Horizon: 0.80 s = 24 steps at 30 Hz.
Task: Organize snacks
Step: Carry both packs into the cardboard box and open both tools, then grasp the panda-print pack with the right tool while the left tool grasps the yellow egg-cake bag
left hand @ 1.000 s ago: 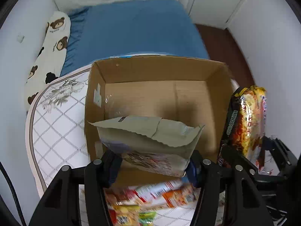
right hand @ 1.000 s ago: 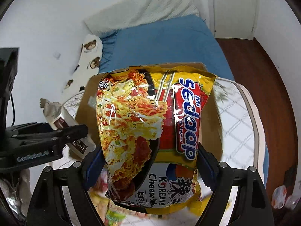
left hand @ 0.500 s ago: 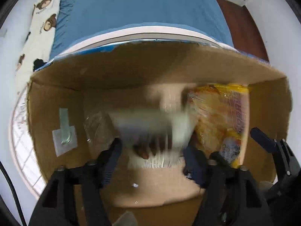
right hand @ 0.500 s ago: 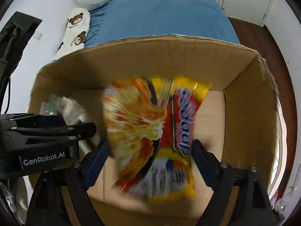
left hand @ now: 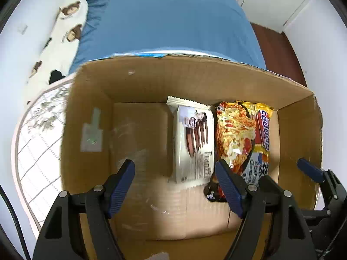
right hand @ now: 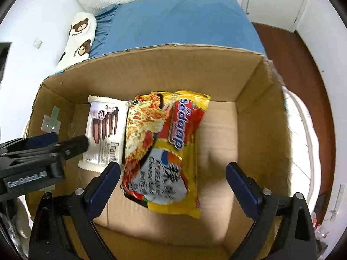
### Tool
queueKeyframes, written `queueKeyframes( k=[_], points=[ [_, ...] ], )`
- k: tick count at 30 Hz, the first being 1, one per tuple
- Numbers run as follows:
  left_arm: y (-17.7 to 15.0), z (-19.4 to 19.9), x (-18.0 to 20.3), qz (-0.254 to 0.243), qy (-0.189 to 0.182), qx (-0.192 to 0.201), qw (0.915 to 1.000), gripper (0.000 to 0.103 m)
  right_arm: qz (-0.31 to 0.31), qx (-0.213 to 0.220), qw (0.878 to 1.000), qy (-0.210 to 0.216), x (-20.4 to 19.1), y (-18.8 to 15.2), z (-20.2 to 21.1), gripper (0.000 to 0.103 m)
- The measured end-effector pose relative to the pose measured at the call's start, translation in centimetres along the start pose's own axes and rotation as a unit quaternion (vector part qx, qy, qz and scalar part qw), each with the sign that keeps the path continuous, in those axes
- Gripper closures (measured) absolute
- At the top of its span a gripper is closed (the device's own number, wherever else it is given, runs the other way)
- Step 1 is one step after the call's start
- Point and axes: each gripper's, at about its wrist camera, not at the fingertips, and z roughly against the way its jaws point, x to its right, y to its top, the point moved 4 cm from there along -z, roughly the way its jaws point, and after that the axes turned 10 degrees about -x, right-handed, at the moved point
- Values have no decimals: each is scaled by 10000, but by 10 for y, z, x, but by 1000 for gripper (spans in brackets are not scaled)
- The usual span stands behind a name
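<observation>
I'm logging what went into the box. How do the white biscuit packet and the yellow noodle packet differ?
The white biscuit packet is narrow and pale, printed with brown sticks; the noodle packet is wider, yellow and red, printed with noodles. The biscuit packet lies left, the noodle packet beside it, its edge seeming to overlap. Both lie flat on the floor of the cardboard box, released.

The cardboard box [left hand: 86, 117] is open-topped, its walls fencing every side. Bare floor lies left of the biscuit pack [left hand: 193, 143] and right of the noodle packet [right hand: 162, 149], which touch mid-box.

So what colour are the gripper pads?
Dark blue pads on black arms, clearest in the right wrist view.
</observation>
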Motion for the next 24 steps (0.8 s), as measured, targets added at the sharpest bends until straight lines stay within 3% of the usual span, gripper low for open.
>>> queueKeyframes(
  k=[11, 24],
  points=[
    [-73, 68, -5, -49, 230, 1157, 9930, 28, 46, 740, 9967, -319, -5, -53, 69, 3],
    [-150, 133, -13, -53, 56, 1981, 9802, 28, 115, 1639, 9860, -294, -31, -132, 157, 3]
  ],
)
